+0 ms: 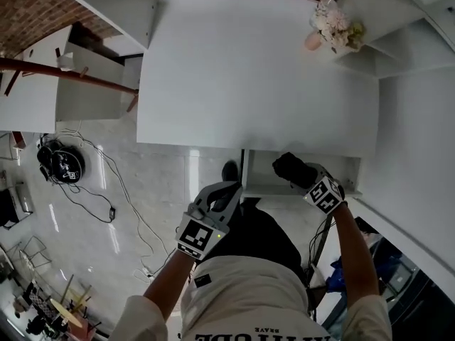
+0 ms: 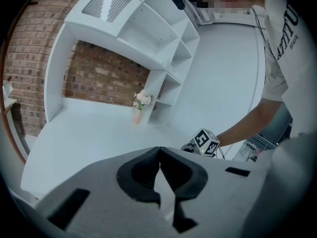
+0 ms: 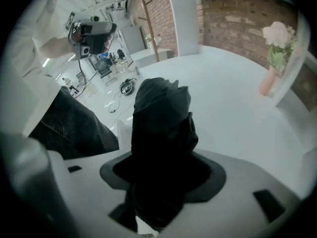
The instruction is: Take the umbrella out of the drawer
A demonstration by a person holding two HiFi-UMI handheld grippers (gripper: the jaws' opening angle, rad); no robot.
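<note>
I see right gripper (image 1: 304,179) clamped on folded black umbrella (image 3: 161,143), held over open drawer (image 1: 264,182). Left gripper (image 2: 159,155) jaws together, empty. I judge umbrella light, fabric soft and slippery; better grip is mid-body.

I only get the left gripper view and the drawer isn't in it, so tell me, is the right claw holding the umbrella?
Observer: Yes. The right gripper view shows the right claw shut on the black umbrella.
Operator: Where is it relative to the drawer?
Observer: In the head view it is over the open white drawer, at the desk's front edge.
Operator: And my left claw from above?
Observer: The left claw hangs left of the drawer, off the desk.
</note>
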